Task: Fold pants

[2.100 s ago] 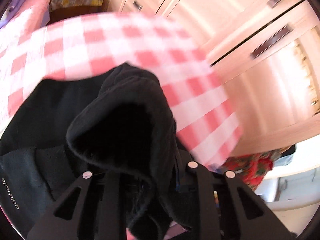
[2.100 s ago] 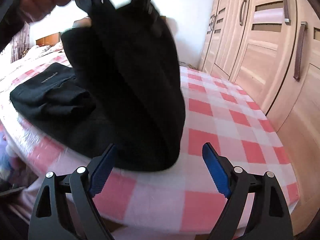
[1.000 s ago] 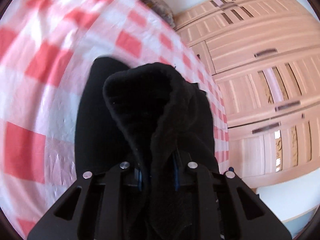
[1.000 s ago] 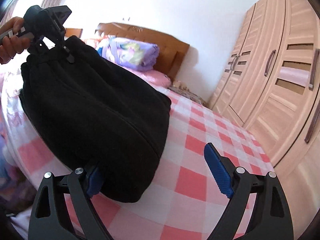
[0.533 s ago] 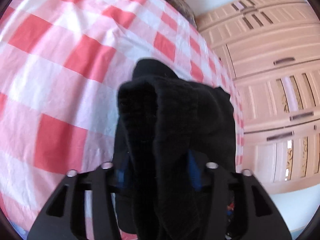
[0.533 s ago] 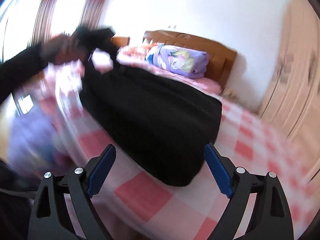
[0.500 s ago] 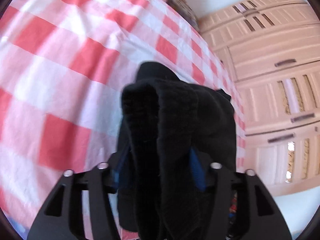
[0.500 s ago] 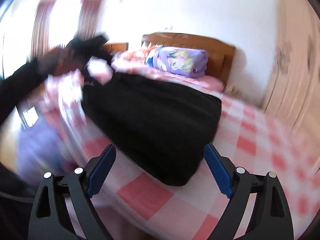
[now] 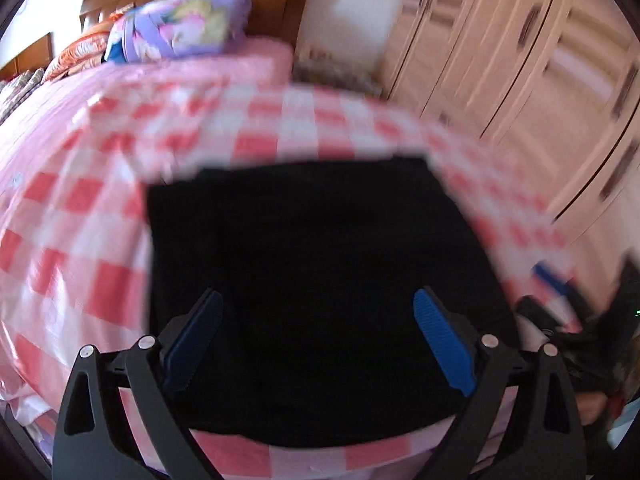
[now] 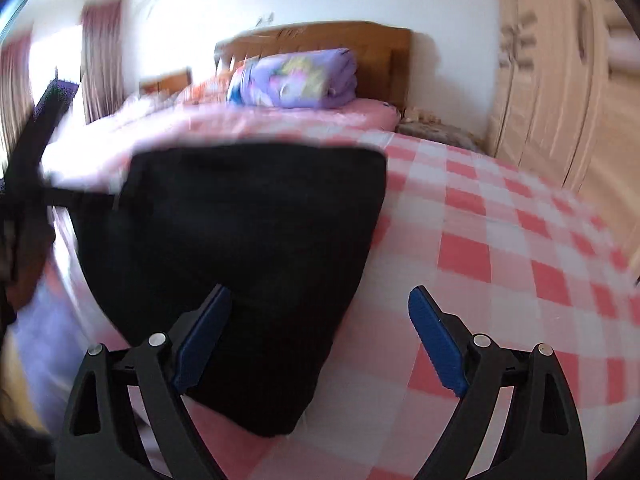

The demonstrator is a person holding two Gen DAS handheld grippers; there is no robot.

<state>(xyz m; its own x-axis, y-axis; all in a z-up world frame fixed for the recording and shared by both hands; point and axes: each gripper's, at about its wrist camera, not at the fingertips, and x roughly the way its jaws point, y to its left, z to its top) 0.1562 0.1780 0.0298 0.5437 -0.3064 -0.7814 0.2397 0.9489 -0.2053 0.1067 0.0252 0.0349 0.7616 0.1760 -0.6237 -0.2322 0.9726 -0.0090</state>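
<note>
The pants lie in a dark, squarish bundle on the checked bed, near its edge. The left tool hangs above them, its jaws opening wide with nothing pressed between the pads. The right tool is spread wide too and holds nothing, the pants' corner under its left finger. It looks like the fold has just been laid down. Next, I'd guess, comes smoothing, or one more fold.

bed – pink checked sheet | purple folded quilt by wooden headboard | wardrobe
</note>
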